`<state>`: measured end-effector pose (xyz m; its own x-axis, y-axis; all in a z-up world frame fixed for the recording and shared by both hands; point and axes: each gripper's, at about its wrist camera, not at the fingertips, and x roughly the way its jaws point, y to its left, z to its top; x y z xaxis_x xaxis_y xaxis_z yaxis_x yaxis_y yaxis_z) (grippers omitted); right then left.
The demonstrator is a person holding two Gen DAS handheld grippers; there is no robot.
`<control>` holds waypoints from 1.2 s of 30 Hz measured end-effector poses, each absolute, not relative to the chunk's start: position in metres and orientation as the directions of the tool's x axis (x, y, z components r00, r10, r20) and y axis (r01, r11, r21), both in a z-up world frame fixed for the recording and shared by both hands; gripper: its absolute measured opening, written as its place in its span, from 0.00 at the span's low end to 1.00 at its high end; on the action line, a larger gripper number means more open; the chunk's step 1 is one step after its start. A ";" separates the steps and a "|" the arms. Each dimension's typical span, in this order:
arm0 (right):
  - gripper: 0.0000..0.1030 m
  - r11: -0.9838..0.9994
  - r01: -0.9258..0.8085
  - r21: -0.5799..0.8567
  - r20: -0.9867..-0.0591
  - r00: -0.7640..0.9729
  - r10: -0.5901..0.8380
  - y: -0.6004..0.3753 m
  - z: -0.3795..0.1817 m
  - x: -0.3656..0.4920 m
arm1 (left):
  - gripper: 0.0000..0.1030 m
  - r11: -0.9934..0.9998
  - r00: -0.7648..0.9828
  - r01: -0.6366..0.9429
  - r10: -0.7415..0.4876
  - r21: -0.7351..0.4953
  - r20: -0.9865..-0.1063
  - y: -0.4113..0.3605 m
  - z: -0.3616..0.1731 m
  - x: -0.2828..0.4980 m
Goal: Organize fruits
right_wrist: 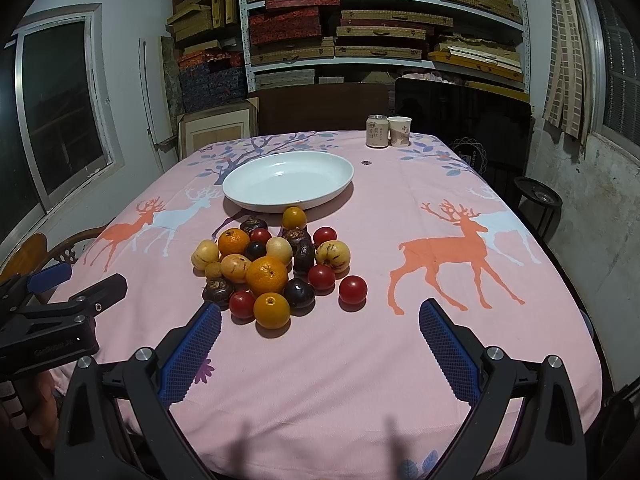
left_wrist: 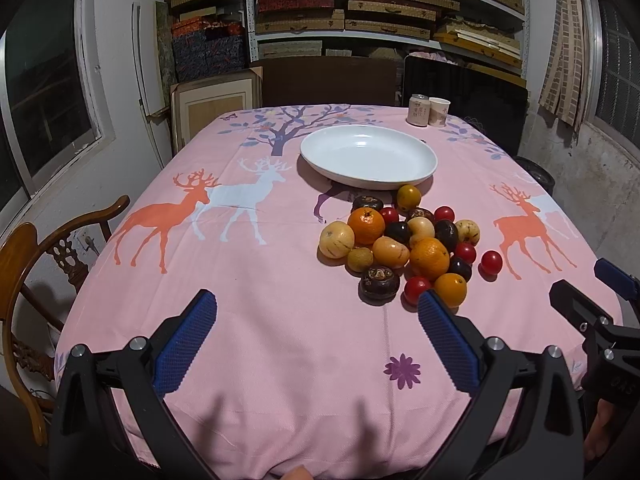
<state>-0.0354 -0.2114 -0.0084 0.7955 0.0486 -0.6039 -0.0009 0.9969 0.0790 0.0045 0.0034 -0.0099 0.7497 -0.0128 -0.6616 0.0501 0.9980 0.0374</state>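
Both tongs spread and holding nothing, at the near edge of the table; no fruit moved yet.

The left gripper (left_wrist: 316, 320) and the right gripper (right_wrist: 320, 332) hover with blue pads wide apart above the pink deer tablecloth (right_wrist: 400, 360); the right one's pads reach just short of the fruit pile (right_wrist: 272, 264). The pile lies loose on the cloth: a small orange (right_wrist: 272, 310) nearest, cherry tomatoes (right_wrist: 353, 289) at its right fringe, tangerines, pale yellow fruits and dark water chestnuts (right_wrist: 218, 291) behind. Just beyond it the white plate (right_wrist: 288, 182) stands bare, and a can (right_wrist: 377, 131) and paper cup (right_wrist: 399, 131) sit at the far edge. This looks like the first pick: the next move probably calls for lowering one gripper around an outlying fruit, gently enough that the round pieces do not roll.
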 end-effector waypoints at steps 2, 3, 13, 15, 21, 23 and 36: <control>0.97 0.997 -0.003 0.080 -0.608 0.792 0.051 -0.212 -0.009 -0.032 | 0.96 0.998 0.746 0.047 -0.011 0.036 -0.666 0.004 -0.012 0.008; 0.97 0.997 -0.005 0.081 -0.612 0.789 0.053 -0.213 -0.010 -0.030 | 0.96 0.998 0.744 0.045 -0.009 0.036 -0.668 0.004 -0.013 0.010; 0.97 0.999 -0.025 0.031 -0.662 0.748 0.039 -0.224 -0.032 -0.004 | 0.96 0.997 0.678 0.066 -0.016 0.040 -0.734 0.009 -0.054 0.052; 0.97 0.999 -0.015 0.036 -0.676 0.736 0.036 -0.231 -0.038 0.003 | 0.96 0.997 0.651 0.077 -0.028 0.030 -0.758 0.009 -0.064 0.066; 0.97 0.999 -0.004 0.051 -0.711 0.702 0.039 -0.246 -0.054 0.023 | 0.96 0.983 0.631 0.172 -0.064 0.059 -0.773 -0.018 -0.083 0.089; 0.97 0.999 -0.002 0.050 -0.717 0.696 0.037 -0.249 -0.058 0.028 | 0.93 0.976 0.628 0.204 -0.067 0.081 -0.776 -0.030 -0.089 0.091; 0.97 0.998 0.027 0.064 -0.737 0.675 0.029 -0.263 -0.069 0.041 | 0.65 0.965 0.578 0.260 -0.126 0.036 -0.806 -0.048 -0.111 0.108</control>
<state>0.0412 -0.2634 -0.0693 0.6752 0.0294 -0.7370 0.0266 0.9976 0.0642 0.1079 -0.0482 -0.1111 0.5782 -0.1260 -0.8061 0.2603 0.9649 0.0359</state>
